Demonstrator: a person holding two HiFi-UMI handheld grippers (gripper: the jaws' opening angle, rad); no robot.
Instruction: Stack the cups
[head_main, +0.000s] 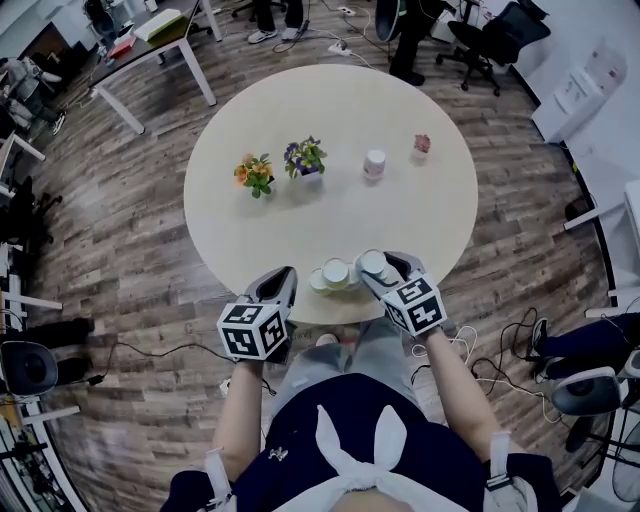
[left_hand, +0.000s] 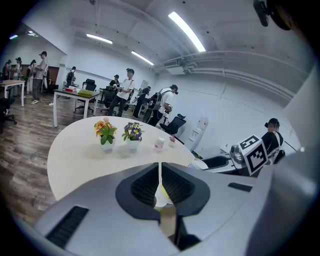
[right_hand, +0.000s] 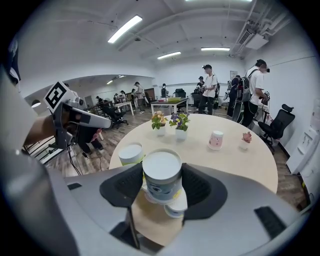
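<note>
Right gripper (right_hand: 161, 177) holds a cup (right_hand: 162, 169) over the table (right_hand: 235, 165)

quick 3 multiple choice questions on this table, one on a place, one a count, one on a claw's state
1. Where does the pink cup stand?
A) between the purple flowers and the small pink plant
B) on the floor
C) on top of another cup

2. How many flower bunches stand left of the pink cup in the head view?
A) one
B) two
C) four

3. The right claw is:
A) shut with nothing in it
B) closed on a white cup
C) gripping a flower pot

Answers:
1 A, it sits on the table between those two.
2 B, only the orange flowers and the purple ones.
3 B, the cup sits pressed between its pads.
</note>
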